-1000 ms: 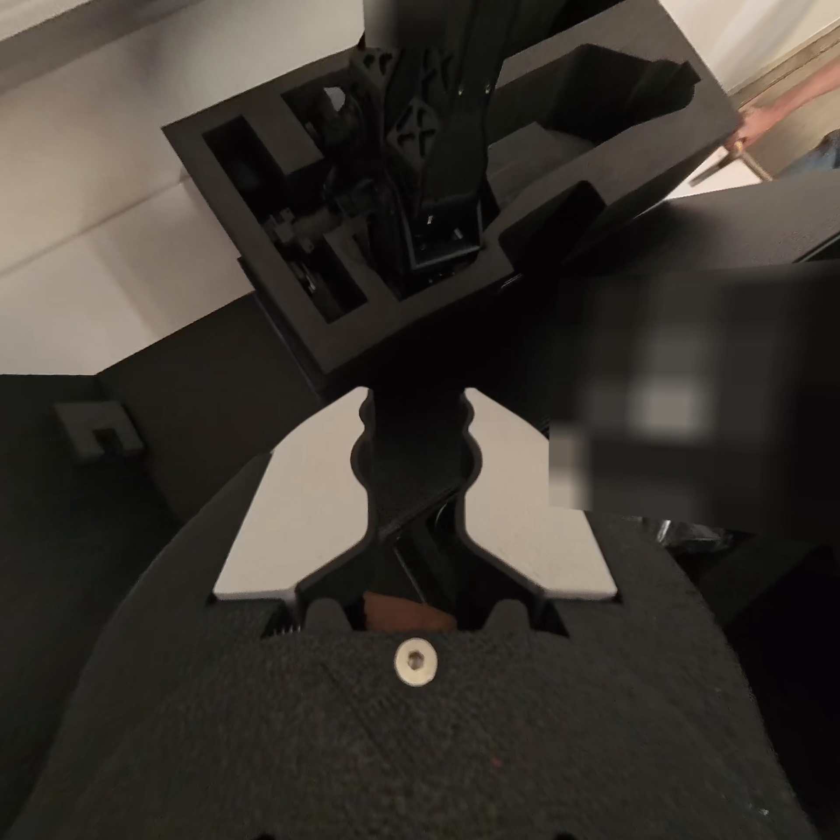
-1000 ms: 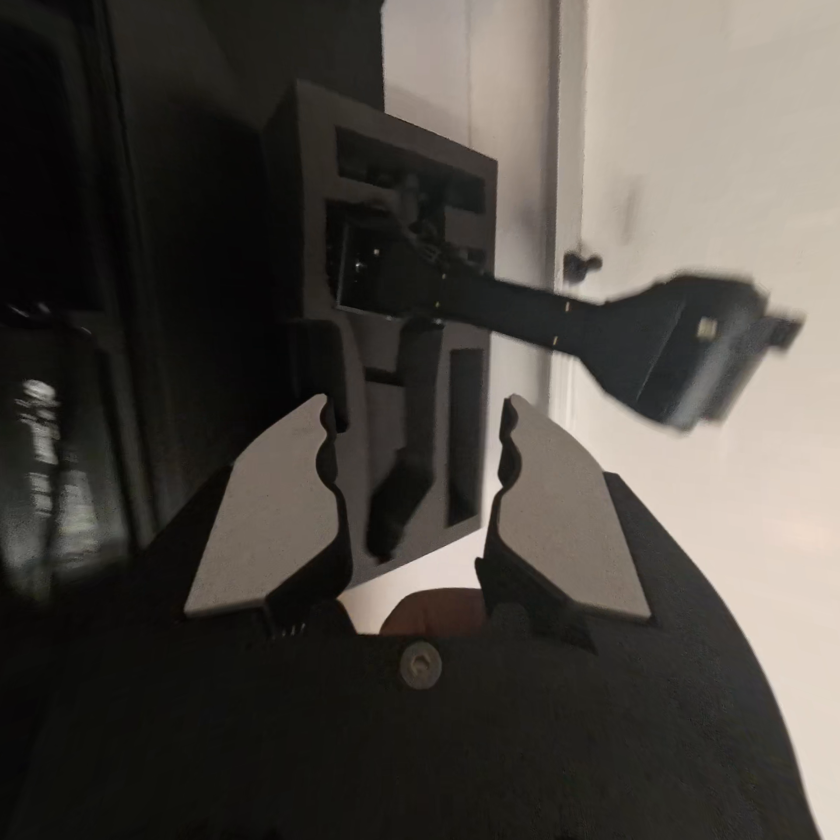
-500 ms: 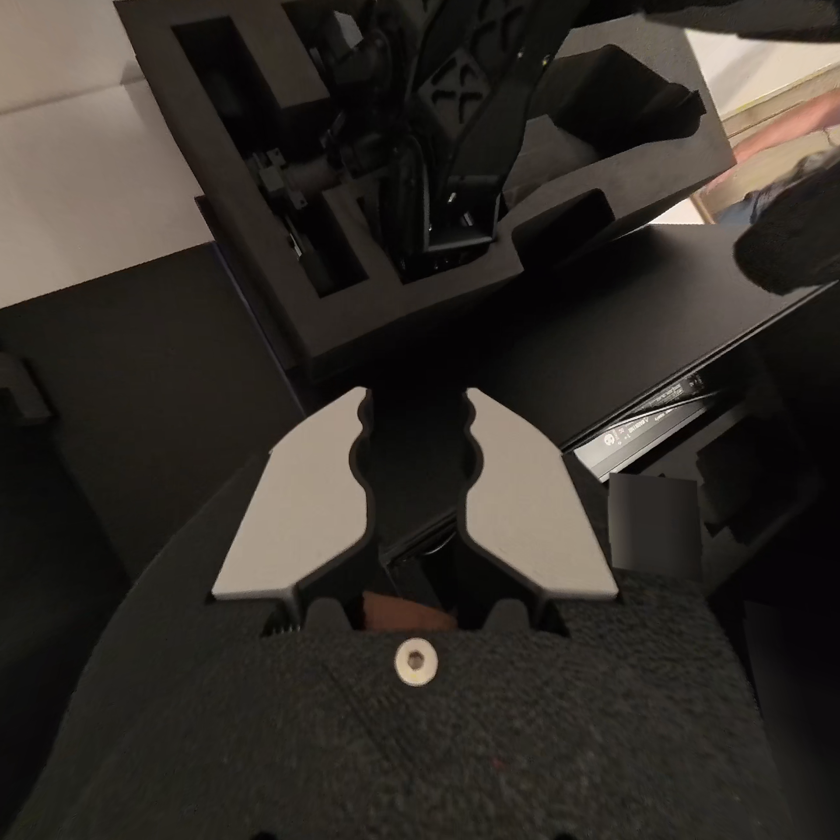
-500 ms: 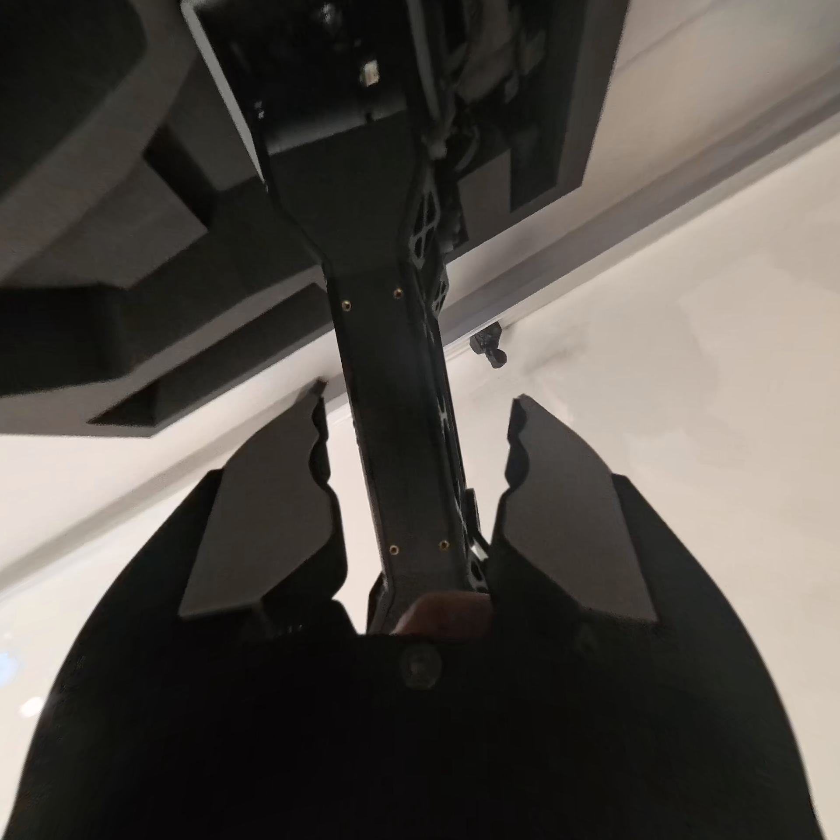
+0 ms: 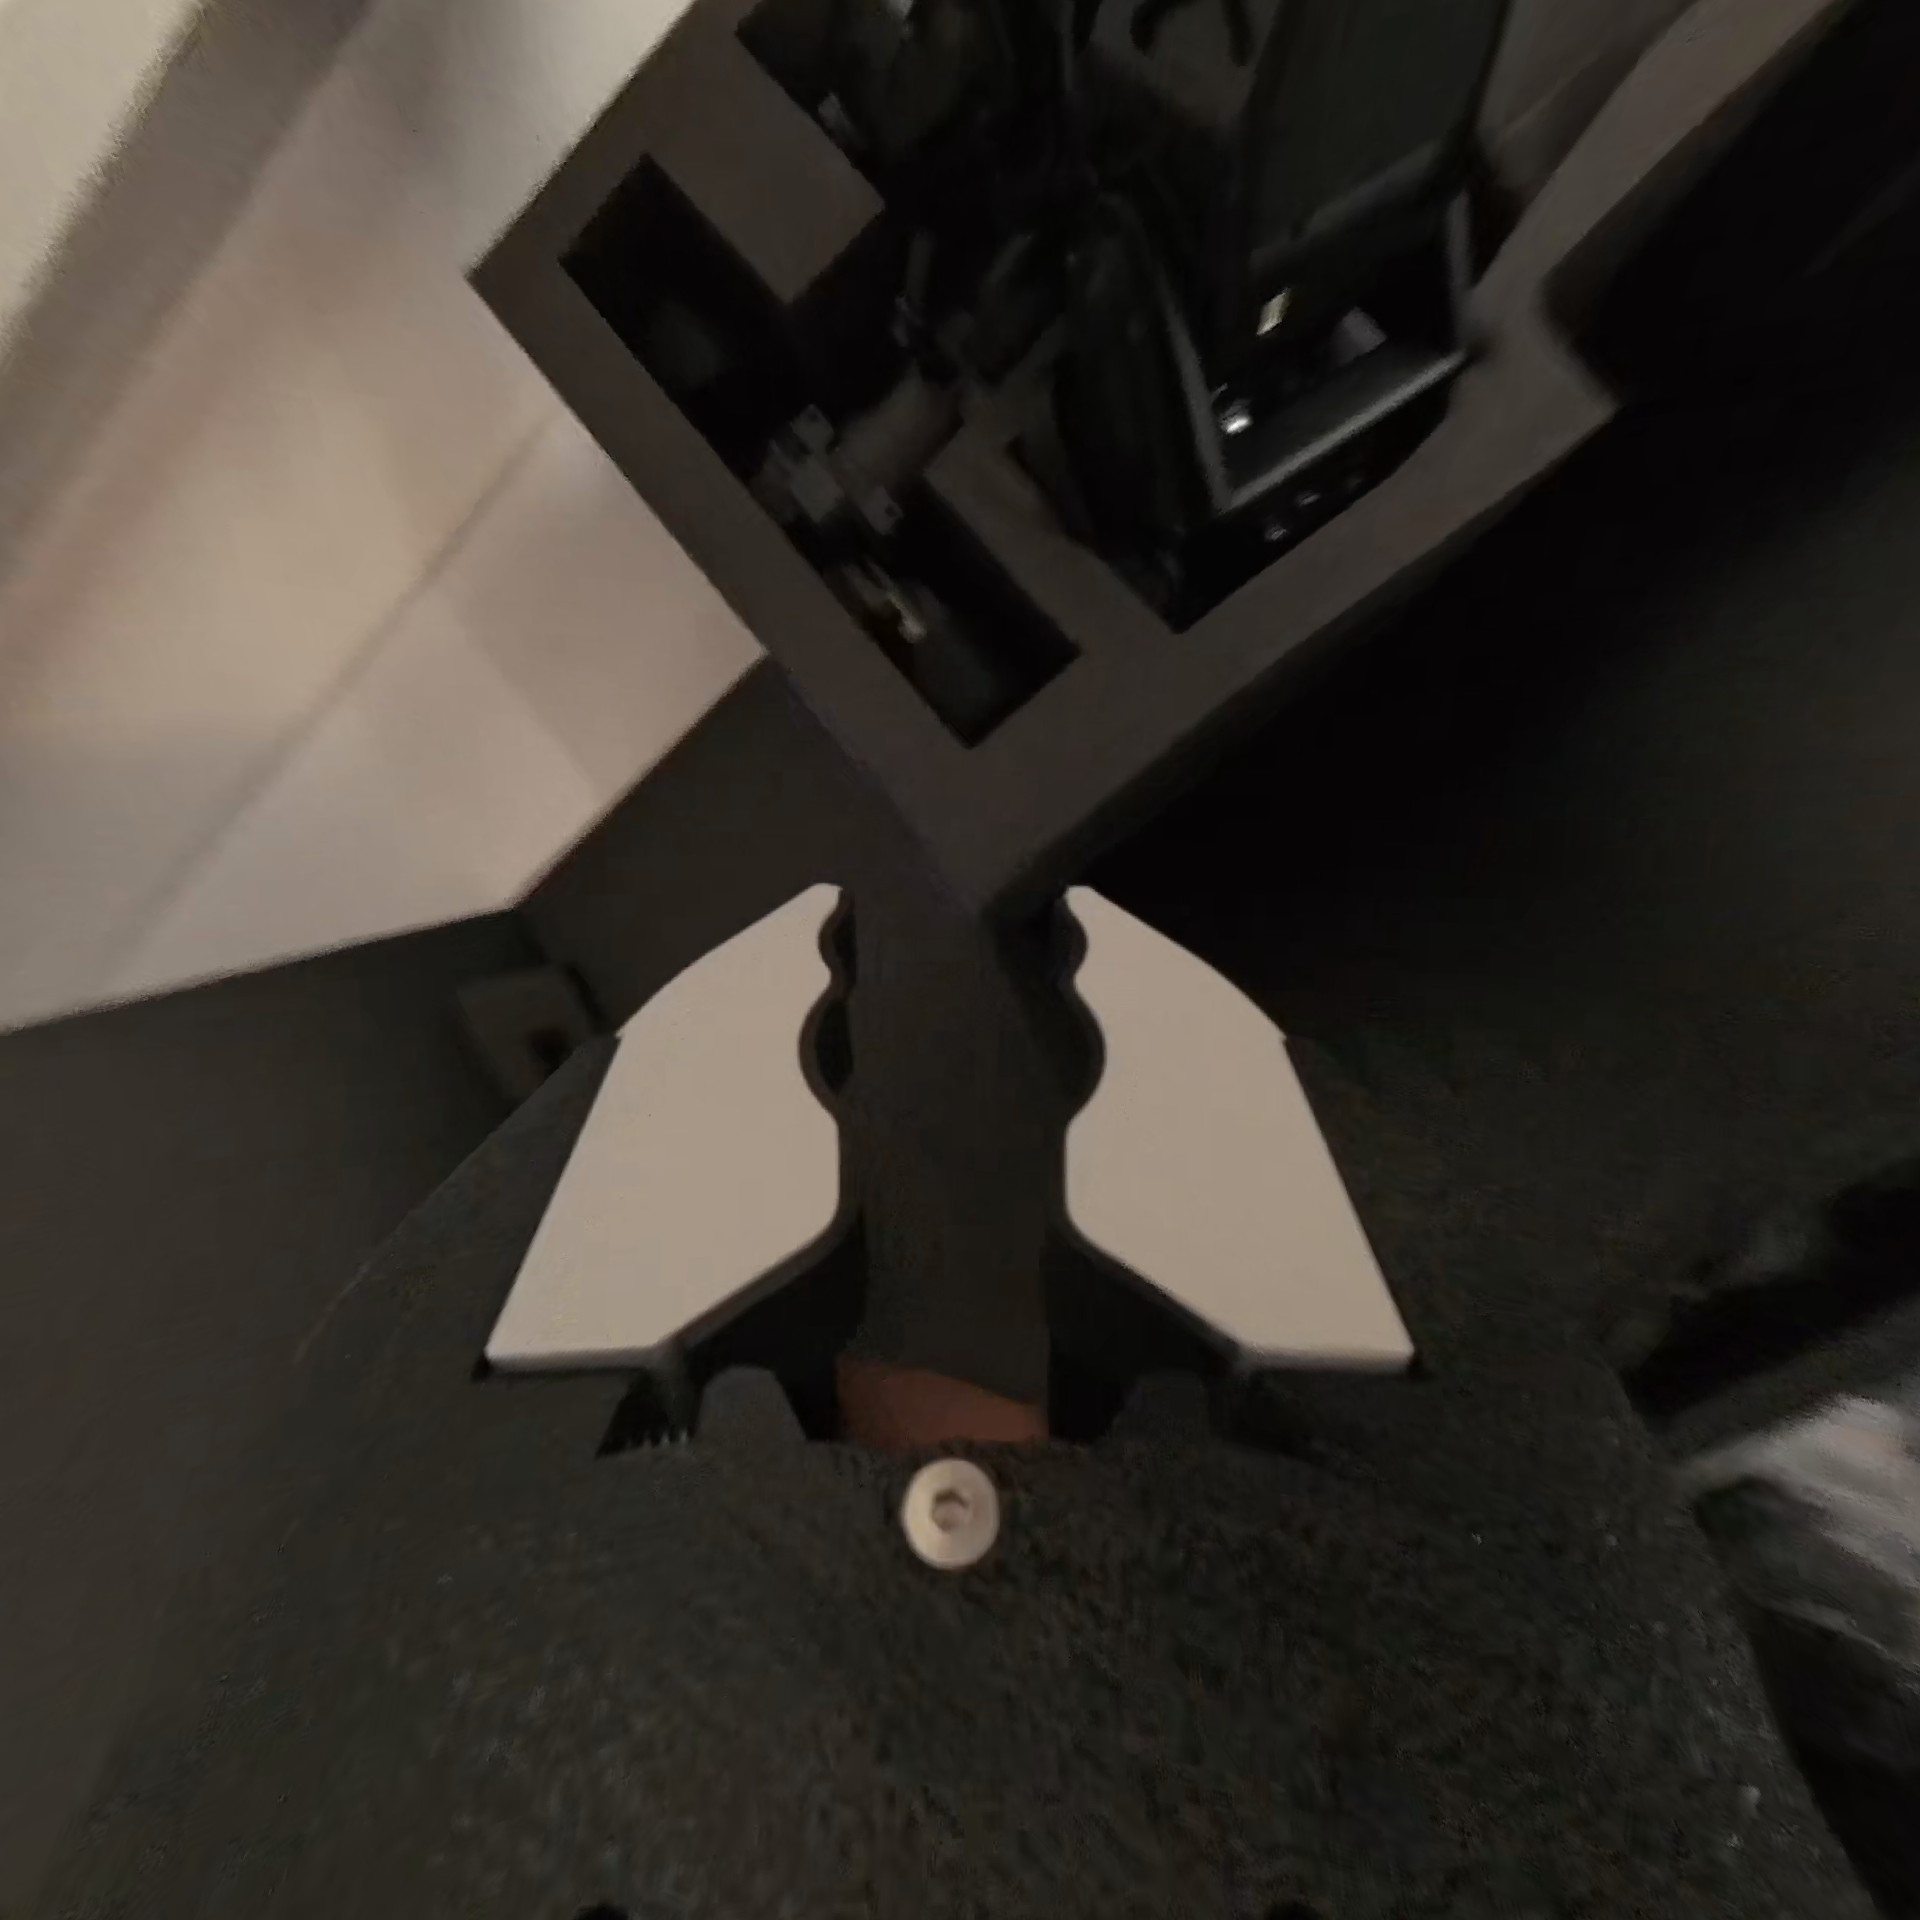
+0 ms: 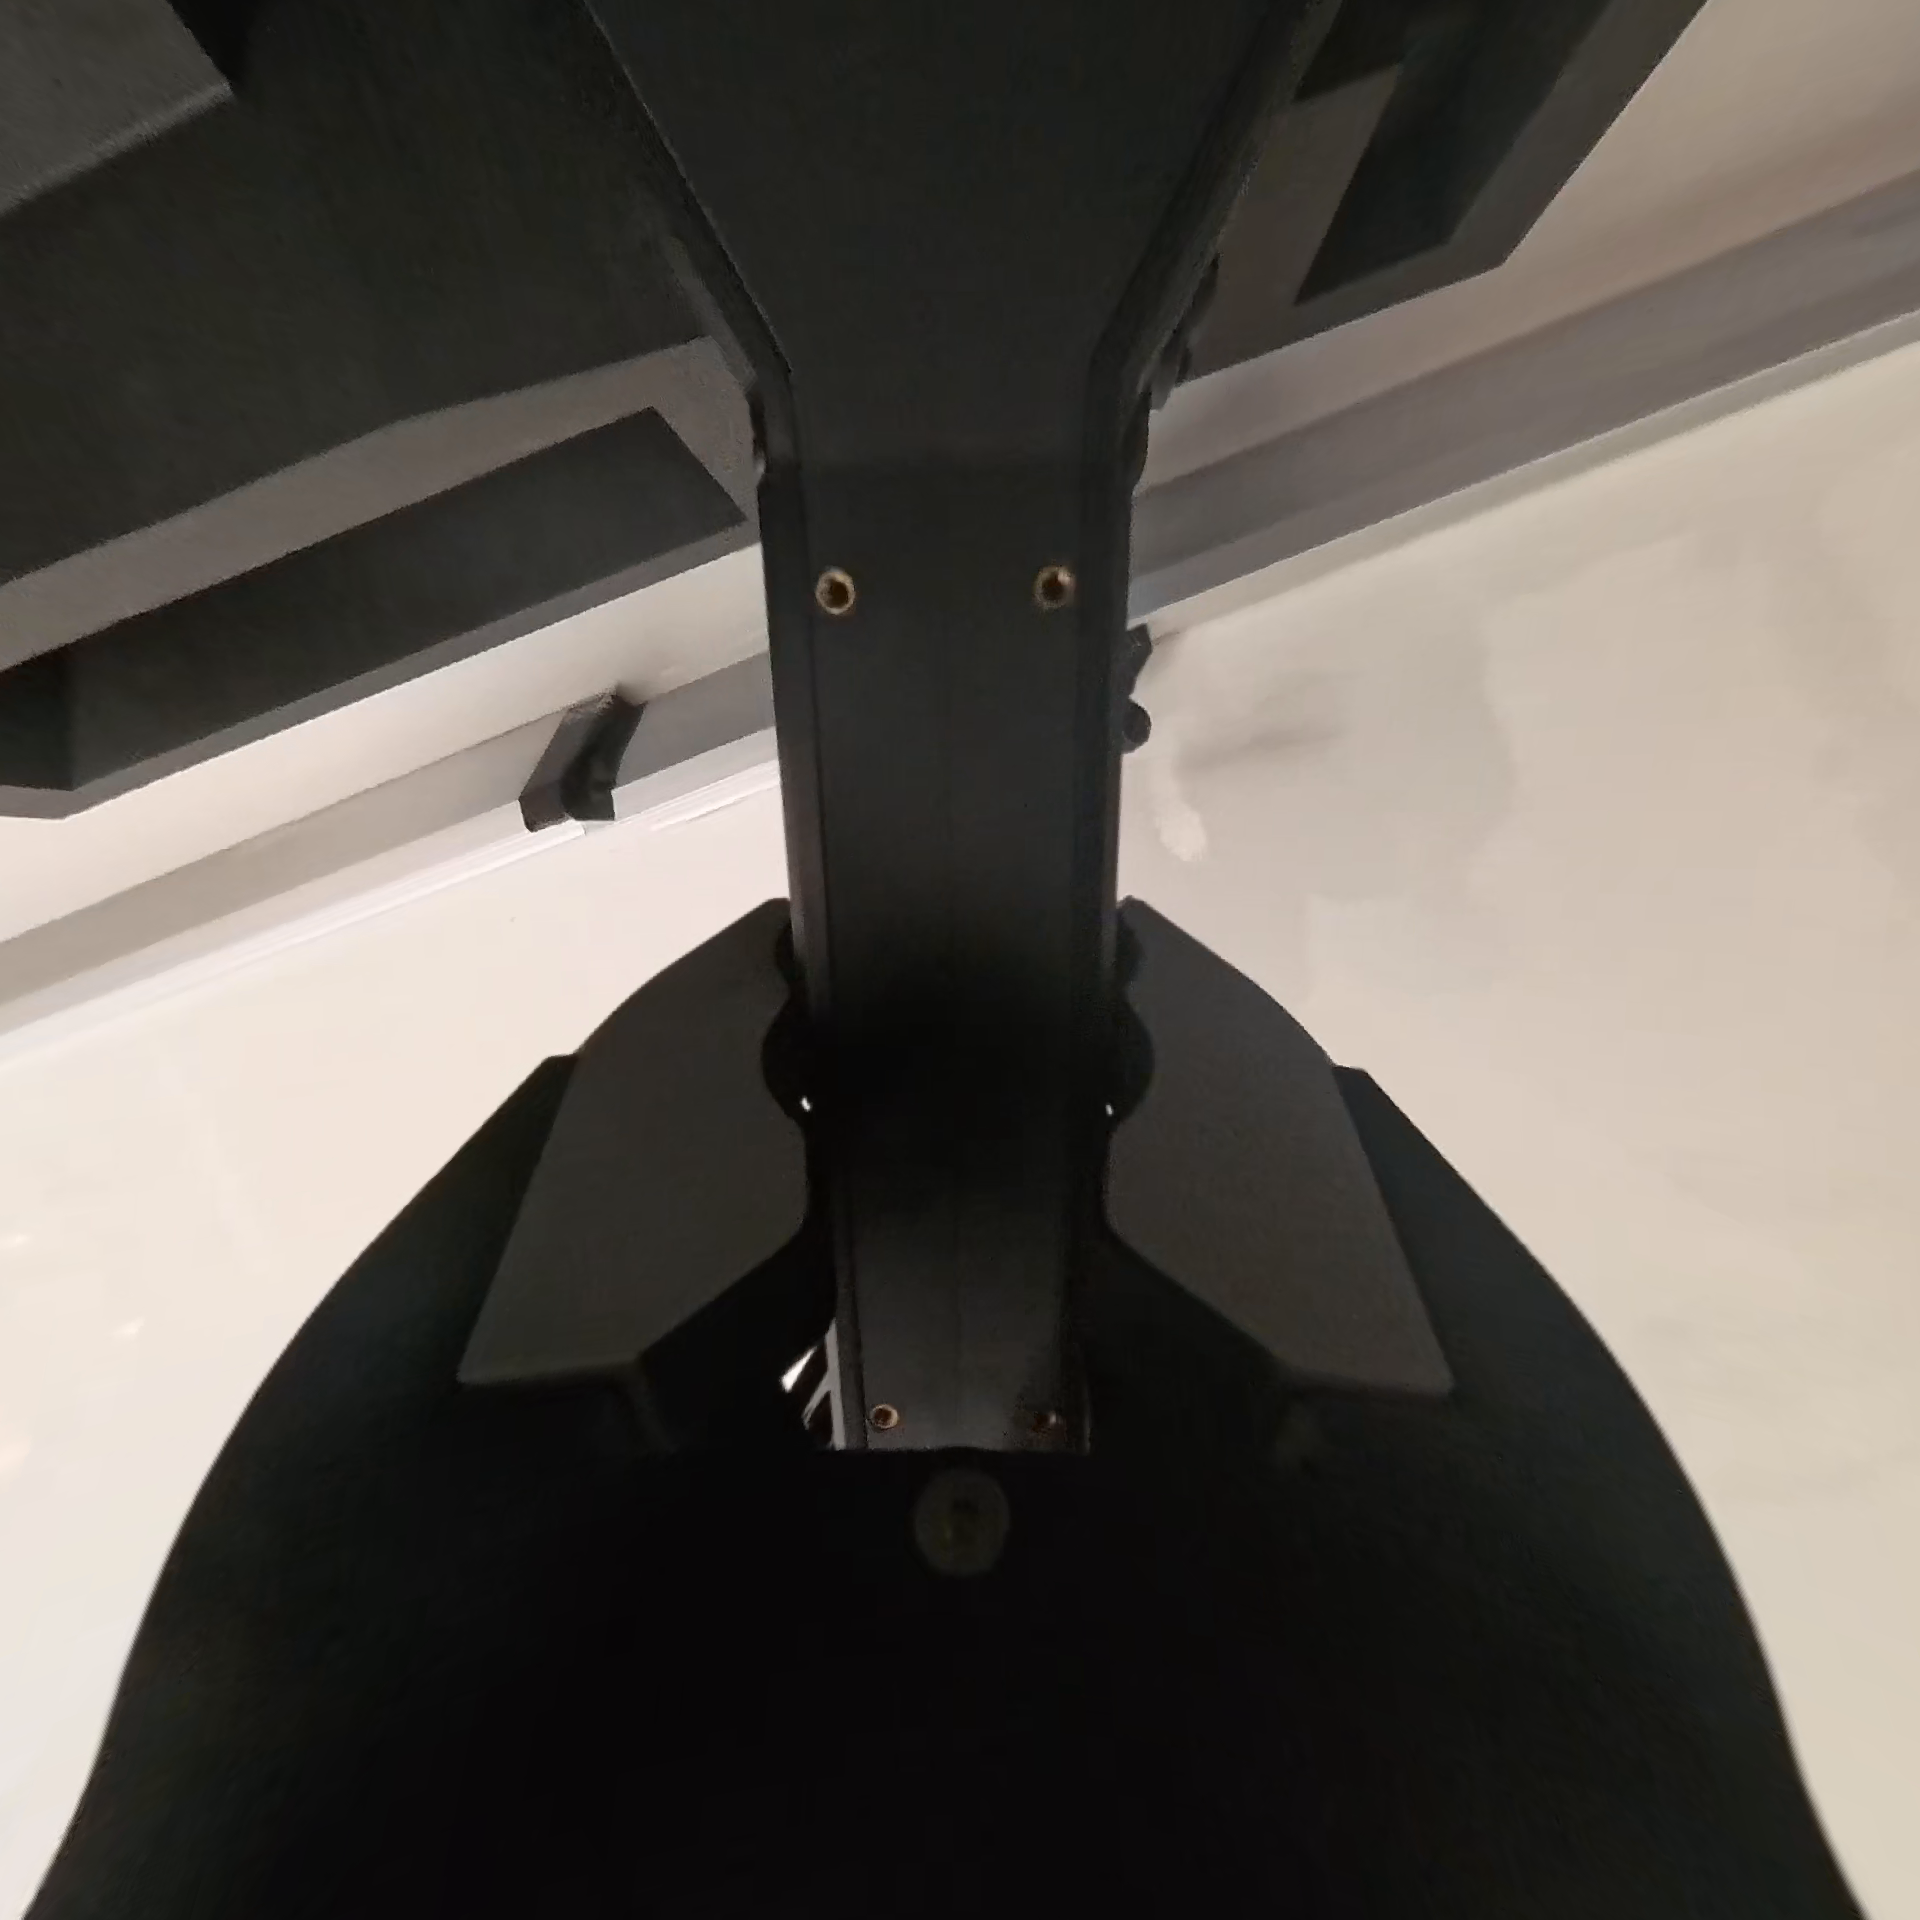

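A black foam block (image 5: 1039, 790) with several cut-out pockets fills the upper left wrist view. My left gripper (image 5: 951, 935) is shut on its near corner, which runs down between the fingers. Dark device parts (image 5: 1299, 395) and cables lie in its pockets. In the right wrist view a long flat black bar (image 6: 945, 727) with small brass inserts comes out of the foam block (image 6: 364, 364) above. My right gripper (image 6: 951, 925) is shut on this bar, one finger pressed on each side. The bar's far end is hidden in the foam.
A pale wall or surface (image 6: 1507, 935) lies behind, crossed by a grey rail (image 6: 1455, 436) that carries a small black clip (image 6: 577, 769). In the left wrist view a dark surface (image 5: 260, 1299) lies below the block, with a small grey piece (image 5: 520, 1023) on it.
My right gripper swung round from beside the foam block onto the black bar and closed on it. My left gripper stayed shut on the foam corner while the block tilted and came closer.
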`<action>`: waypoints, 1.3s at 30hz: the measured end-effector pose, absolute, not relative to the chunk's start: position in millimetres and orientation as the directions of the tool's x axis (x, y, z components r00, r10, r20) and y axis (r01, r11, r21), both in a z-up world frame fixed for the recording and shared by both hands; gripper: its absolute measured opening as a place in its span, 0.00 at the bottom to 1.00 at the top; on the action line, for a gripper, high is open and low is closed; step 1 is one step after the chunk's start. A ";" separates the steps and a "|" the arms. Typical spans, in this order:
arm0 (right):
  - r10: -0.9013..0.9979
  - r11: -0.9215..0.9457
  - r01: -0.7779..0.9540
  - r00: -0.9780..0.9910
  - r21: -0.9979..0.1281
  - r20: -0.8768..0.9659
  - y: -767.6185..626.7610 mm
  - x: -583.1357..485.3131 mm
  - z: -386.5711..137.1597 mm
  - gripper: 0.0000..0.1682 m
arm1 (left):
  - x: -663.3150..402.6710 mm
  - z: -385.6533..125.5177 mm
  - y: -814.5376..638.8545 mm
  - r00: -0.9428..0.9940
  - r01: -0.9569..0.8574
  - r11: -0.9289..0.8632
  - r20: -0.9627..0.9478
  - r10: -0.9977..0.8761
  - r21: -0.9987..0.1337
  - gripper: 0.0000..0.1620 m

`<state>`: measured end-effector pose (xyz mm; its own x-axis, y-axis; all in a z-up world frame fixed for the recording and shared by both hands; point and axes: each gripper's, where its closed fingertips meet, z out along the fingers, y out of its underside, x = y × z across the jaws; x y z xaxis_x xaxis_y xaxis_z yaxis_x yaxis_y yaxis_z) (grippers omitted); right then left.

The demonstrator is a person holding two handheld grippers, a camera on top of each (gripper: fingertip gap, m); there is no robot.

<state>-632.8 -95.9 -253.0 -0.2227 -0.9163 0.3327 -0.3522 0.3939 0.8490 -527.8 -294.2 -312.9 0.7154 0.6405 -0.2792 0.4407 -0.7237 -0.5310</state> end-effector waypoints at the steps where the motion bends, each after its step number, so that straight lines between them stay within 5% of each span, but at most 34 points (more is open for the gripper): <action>1: -0.914 0.400 -0.361 -0.222 0.843 0.339 -96.5 -632.3 -253.1 0.32 | -540.2 -314.6 -297.7 0.702 0.379 -0.779 -0.393 0.594 -0.500 0.23; 7: -0.903 0.427 -0.360 -0.222 0.829 0.369 -97.4 -633.0 -253.2 0.32 | -567.5 -340.3 -298.5 0.759 0.162 -0.921 -0.552 0.346 -0.354 0.21; 15: -0.870 0.492 -0.373 -0.235 0.787 0.433 -92.1 -634.5 -255.5 0.32 | -578.9 -342.1 -292.5 0.775 0.211 -0.853 -0.451 0.443 -0.477 0.21; 28: -0.697 0.714 -0.346 -0.268 0.609 0.665 -51.3 -629.0 -278.2 0.34 | -571.2 -365.3 -288.1 0.826 0.250 -0.861 -0.366 0.428 -0.443 0.19; 35: -0.682 0.723 -0.342 -0.217 0.600 0.698 -53.0 -628.0 -276.9 0.33 | -574.8 -366.5 -270.6 0.841 0.277 -0.831 -0.296 0.452 -0.482 0.19; 39: -0.712 0.693 -0.355 -0.201 0.628 0.672 -62.0 -610.0 -276.1 0.52 | -573.5 -364.4 -260.1 0.848 0.312 -0.797 -0.227 0.480 -0.518 0.19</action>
<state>-610.0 -62.0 -276.1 -0.2012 -0.7123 0.6724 -0.3548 0.6928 0.6278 -573.5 -260.1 -364.4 0.8475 0.4797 -0.2271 0.3121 -0.7965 -0.5178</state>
